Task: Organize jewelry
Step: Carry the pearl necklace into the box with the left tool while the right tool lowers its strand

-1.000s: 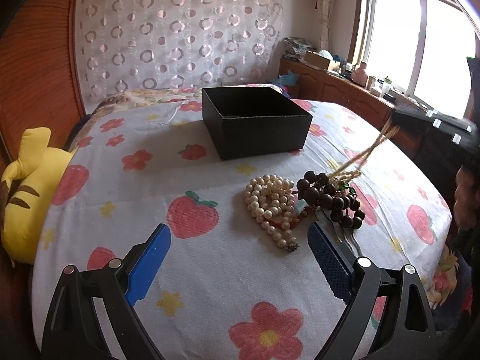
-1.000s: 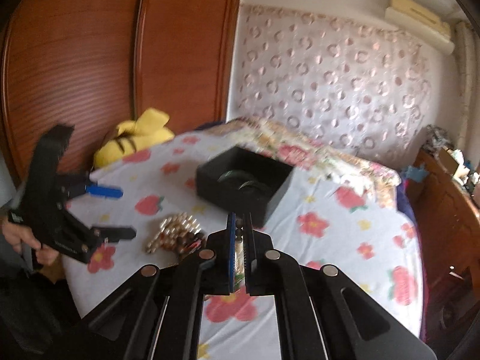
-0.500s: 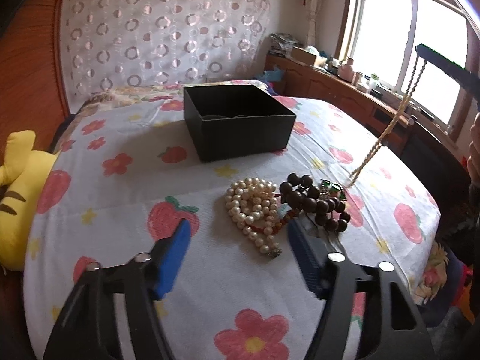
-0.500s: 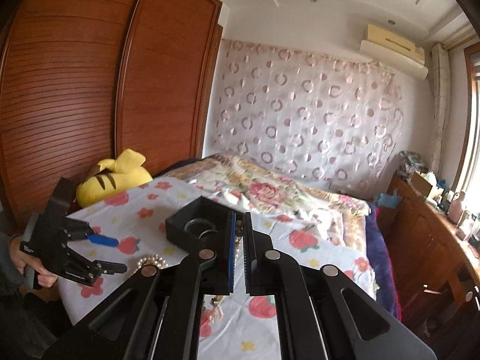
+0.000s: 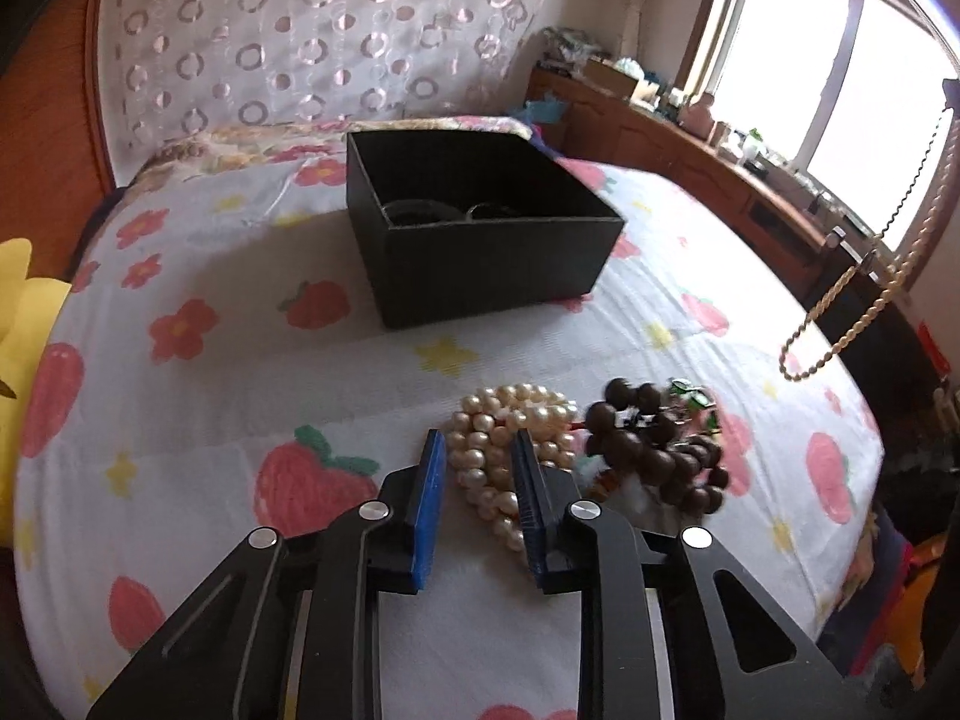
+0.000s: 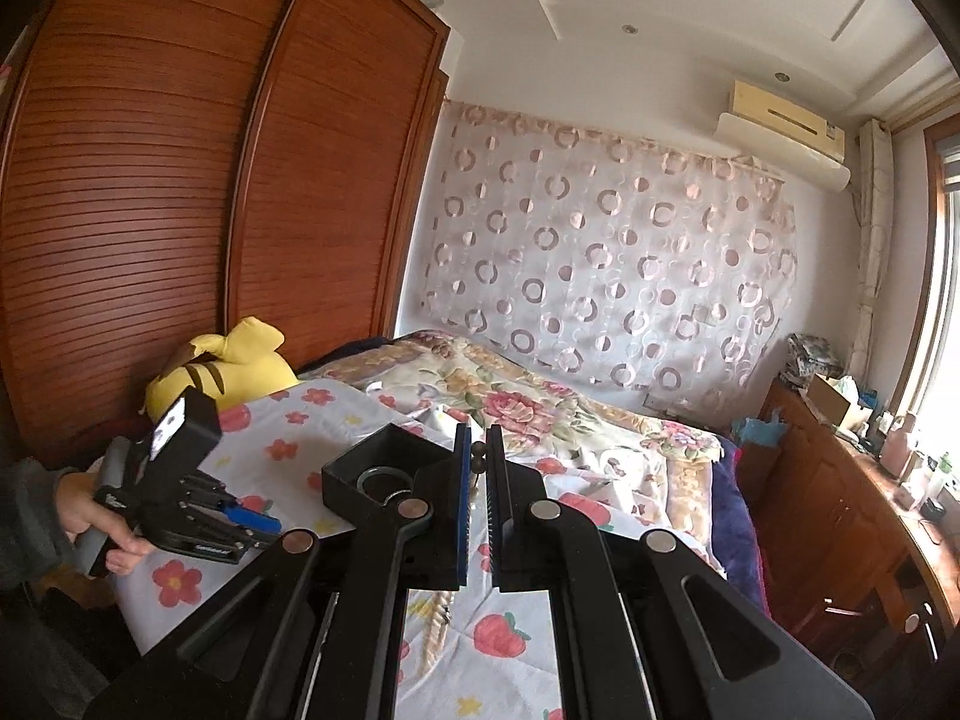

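A black open box [image 5: 480,240] stands on the flowered bed sheet and holds dark rings; it also shows in the right wrist view [image 6: 372,468]. A pearl necklace [image 5: 516,438] and a dark wooden bead bracelet [image 5: 654,450] lie in a pile in front of it. My left gripper [image 5: 477,444] is low over the pearls, its blue pads on either side of them, narrowly open. My right gripper [image 6: 478,450] is raised high and shut on a gold rope chain [image 5: 852,294], which hangs free to the right of the box.
A yellow plush toy [image 6: 228,366] lies at the bed's left edge by the wooden wardrobe [image 6: 180,180]. A wooden cabinet [image 5: 720,180] with clutter runs under the window at the right. A patterned quilt [image 6: 540,402] lies behind the box.
My left gripper has moved forward onto the pearl necklace and narrowed its jaws around it. My right gripper has lifted the gold chain clear of the pile.
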A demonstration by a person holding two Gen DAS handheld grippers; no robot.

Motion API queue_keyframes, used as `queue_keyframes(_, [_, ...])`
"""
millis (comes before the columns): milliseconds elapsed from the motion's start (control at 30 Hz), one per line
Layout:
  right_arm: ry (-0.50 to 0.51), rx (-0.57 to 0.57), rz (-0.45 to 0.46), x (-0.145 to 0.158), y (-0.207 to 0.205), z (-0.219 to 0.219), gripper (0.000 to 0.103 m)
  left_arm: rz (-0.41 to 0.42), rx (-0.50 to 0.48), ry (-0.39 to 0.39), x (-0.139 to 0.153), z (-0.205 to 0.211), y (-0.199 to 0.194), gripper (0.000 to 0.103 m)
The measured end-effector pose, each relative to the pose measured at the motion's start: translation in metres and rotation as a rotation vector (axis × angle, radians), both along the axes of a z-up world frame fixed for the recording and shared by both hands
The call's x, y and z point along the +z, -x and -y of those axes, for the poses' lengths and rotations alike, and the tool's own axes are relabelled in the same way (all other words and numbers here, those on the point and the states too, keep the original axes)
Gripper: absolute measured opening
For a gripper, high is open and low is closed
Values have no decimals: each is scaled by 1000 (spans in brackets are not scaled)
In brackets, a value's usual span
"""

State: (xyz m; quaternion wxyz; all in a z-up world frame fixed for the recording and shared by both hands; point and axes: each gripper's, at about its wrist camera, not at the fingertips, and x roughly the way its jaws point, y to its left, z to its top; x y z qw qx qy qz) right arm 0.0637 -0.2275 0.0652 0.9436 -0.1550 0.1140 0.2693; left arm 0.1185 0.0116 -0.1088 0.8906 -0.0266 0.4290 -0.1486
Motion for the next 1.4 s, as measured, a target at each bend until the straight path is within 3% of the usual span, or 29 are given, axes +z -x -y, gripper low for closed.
queue_keyframes(233, [7,4,-25,-8,-6,-4,5,-13,-29,-38,-3,6,-6,22])
queue_keyframes(367, [14,4,-43,-12,-11,-7,5,11,-50,-52,2,11,-1,7])
queue_keyframes(533, [14,5,-44,-14,-10,-8,5,56,-51,-34,17,8,8,7])
queue_keyframes(733, [7,14,-34,-10,-12,-10,5,175,-44,8,66,3,23,7])
queue_keyframes(1000, [-4,37,-5,11,-17,-19,5,313,-41,-4,130,9,25,7])
queue_keyframes(1400, [0,49,50,48,-37,-43,5,450,-5,-13,208,9,6,7])
